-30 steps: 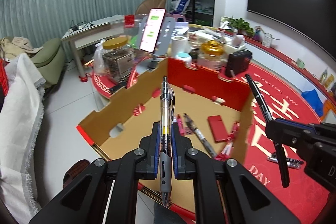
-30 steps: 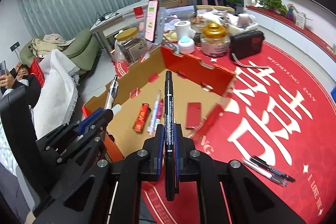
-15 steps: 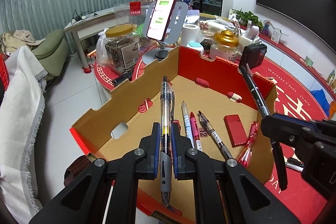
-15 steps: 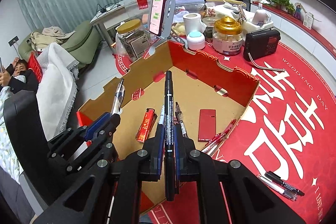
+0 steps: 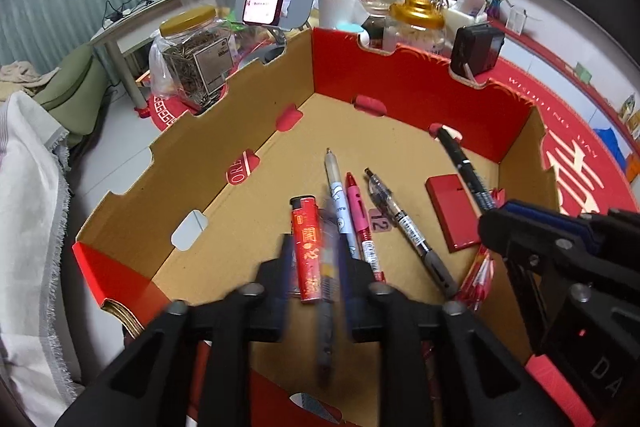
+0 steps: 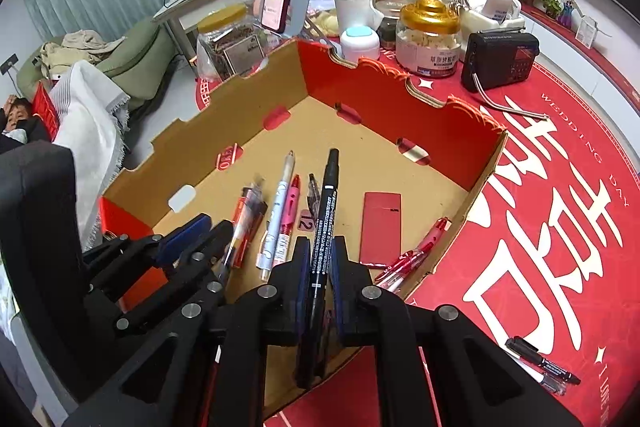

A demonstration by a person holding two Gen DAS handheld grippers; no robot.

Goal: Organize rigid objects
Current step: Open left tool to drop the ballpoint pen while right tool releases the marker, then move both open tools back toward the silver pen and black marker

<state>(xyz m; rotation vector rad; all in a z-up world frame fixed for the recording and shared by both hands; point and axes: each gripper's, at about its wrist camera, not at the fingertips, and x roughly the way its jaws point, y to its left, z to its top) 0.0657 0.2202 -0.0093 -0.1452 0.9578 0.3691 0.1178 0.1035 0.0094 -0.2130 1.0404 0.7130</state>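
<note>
**Item 1: clear retractable pen** point(image 5: 326, 291). Slim, stiff plastic barrel, light, smooth and likely slippery apart from its grip sleeve. It shows as a blurred streak between the jaws of the left gripper point(image 5: 316, 263), over the near end of the cardboard box point(image 5: 192, 155). Those jaws have just been opening and now stand apart from the barrel, so the pen is released, in my judgement dropping toward the box floor. It should survive a short fall. Best hold is across the barrel at mid-length, pads square to it, so it cannot pivot.

**Item 2: black marker** point(image 6: 326, 211). Rigid, light, thicker than the pens. Clamped at mid-barrel by the right gripper point(image 6: 320, 267), jaws clenched on it, tip pointing to 12 o'clock over the box interior. The grip looks secure and needs only opening to deposit.

**Item 3: box contents.** Red lighter point(image 5: 306, 251) at 6 o'clock of the floor; white pen point(image 5: 338, 195), pink pen point(image 5: 360, 211) and a clear black-tipped pen point(image 5: 404, 223) fanned just beside it toward 3 o'clock; a flat red case point(image 5: 452, 211) further right; red pens point(image 6: 416, 251) leaning over the right wall.

**Item 4: outstanding.** Two black pens point(image 6: 540, 363) lie on the red tablecloth point(image 6: 560, 227) at 4 o'clock, outside the box.
</note>
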